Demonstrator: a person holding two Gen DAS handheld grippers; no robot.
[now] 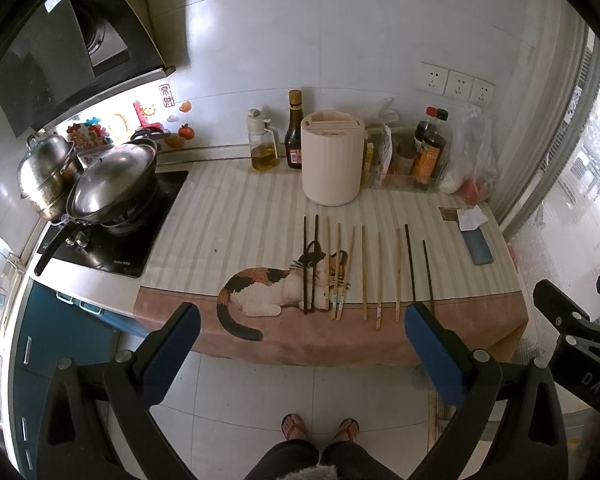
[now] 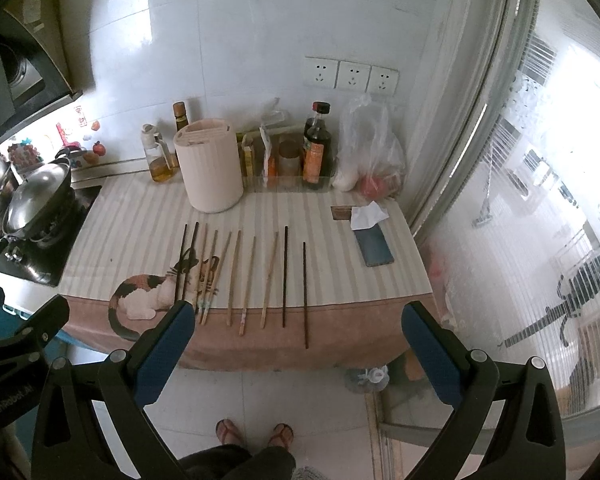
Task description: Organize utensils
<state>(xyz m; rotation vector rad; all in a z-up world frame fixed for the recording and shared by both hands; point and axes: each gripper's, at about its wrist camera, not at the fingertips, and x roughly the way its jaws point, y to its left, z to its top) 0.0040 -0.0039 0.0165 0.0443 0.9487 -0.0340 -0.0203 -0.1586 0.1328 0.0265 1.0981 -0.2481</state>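
Several chopsticks lie side by side on a cat-print cloth (image 1: 260,292): wooden ones (image 1: 364,272) in the middle, dark ones at the left (image 1: 305,264) and right (image 1: 410,268). They also show in the right wrist view, wooden (image 2: 233,276) and dark (image 2: 305,292). A cream utensil holder (image 1: 331,158) (image 2: 210,166) stands upright behind them. My left gripper (image 1: 302,320) is open and empty, held back above the counter's front edge. My right gripper (image 2: 296,318) is open and empty, likewise short of the chopsticks.
Oil and sauce bottles (image 1: 294,136), jars and plastic bags (image 2: 366,148) line the back wall. A stove with a lidded wok (image 1: 112,180) and a pot is at left. A phone (image 2: 374,246) and tissue lie at right. A window is to the right.
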